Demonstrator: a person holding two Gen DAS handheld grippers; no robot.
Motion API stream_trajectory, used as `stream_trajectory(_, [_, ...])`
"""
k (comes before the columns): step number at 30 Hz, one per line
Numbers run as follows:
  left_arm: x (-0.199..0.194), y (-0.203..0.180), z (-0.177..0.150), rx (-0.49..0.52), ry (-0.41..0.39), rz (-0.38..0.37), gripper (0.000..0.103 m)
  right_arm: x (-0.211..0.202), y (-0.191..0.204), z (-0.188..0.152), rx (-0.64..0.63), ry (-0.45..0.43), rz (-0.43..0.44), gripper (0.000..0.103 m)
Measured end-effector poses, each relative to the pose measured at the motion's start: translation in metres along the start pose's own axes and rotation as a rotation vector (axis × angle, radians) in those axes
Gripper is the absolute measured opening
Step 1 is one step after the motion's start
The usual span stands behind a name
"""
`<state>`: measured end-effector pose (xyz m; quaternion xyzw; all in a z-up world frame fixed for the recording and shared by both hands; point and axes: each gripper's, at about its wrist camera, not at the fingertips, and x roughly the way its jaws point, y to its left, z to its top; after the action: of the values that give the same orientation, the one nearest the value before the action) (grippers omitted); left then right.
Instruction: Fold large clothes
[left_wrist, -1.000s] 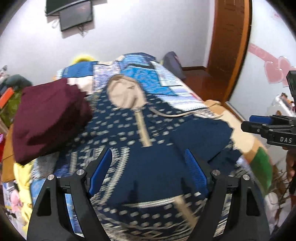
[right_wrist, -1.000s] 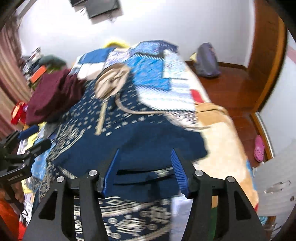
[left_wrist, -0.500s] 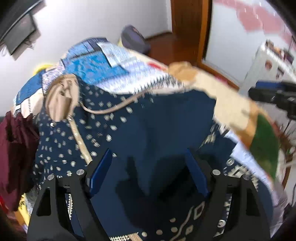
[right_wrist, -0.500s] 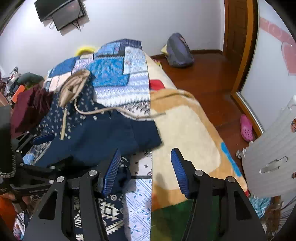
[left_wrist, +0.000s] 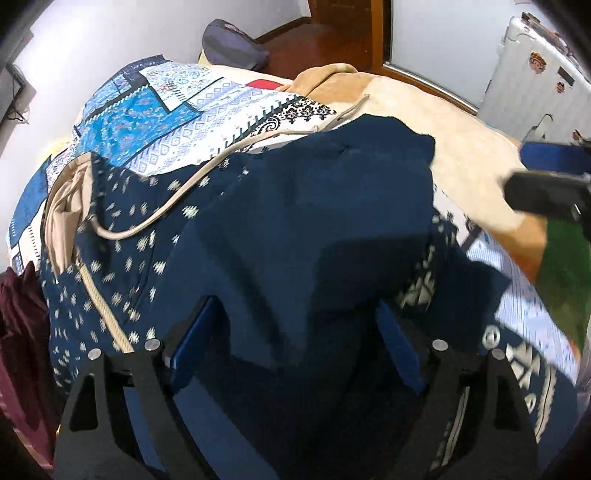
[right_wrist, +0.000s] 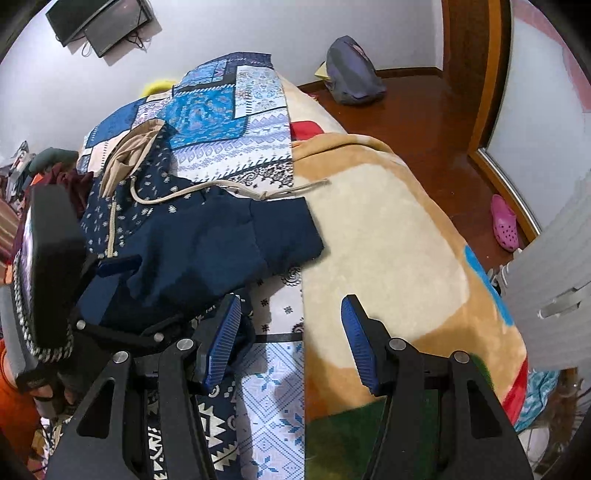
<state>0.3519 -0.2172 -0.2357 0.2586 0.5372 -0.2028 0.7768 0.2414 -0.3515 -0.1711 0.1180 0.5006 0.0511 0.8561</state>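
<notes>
Navy hooded garment (left_wrist: 295, 229) spread on the bed (right_wrist: 388, 236), tan-lined hood (right_wrist: 127, 160) toward the far end, one plain sleeve folded across the body. Left gripper (left_wrist: 295, 343) low over the navy cloth, jaws wide and just opened further, pinching nothing. Right gripper (right_wrist: 290, 332) half spread above the blanket, empty.

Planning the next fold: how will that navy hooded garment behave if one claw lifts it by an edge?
The navy garment would probably drape and sag, since it already lies creased. Its cord trails loose, so it may dangle or snag.
</notes>
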Motion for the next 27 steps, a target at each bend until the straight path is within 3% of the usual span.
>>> stream_trajectory(5, [0.002,-0.006,0.015,0.009,0.006,-0.013,0.087,-0.003,-0.01,-0.003,0.035,-0.007,-0.02,0.053])
stream_trajectory(8, [0.003,-0.007,0.024,-0.028,0.003,-0.072,0.087,-0.005,-0.015,-0.005,0.063,-0.006,-0.022,0.053])
stream_trajectory(11, [0.01,-0.01,0.03,-0.051,0.001,-0.072,0.087,-0.009,-0.016,-0.006,0.07,-0.012,-0.03,0.053])
stream_trajectory(13, [0.011,-0.009,0.031,-0.071,-0.036,-0.075,0.079,-0.013,-0.016,-0.007,0.07,-0.019,-0.038,0.053])
stream_trajectory(15, [0.011,-0.007,0.03,-0.087,-0.039,-0.097,0.046,-0.015,-0.017,-0.007,0.071,-0.023,-0.036,0.053])
stream_trajectory(16, [0.008,-0.005,0.029,-0.099,-0.047,-0.108,0.041,-0.017,-0.017,-0.008,0.078,-0.028,-0.03,0.053])
stream_trajectory(18, [0.001,0.0,0.025,-0.111,-0.067,-0.122,0.01,-0.02,-0.017,-0.01,0.081,-0.032,-0.023,0.053])
stream_trajectory(27, [-0.068,0.072,-0.019,-0.273,-0.213,-0.096,0.005,-0.023,0.002,-0.004,0.06,-0.06,0.004,0.053])
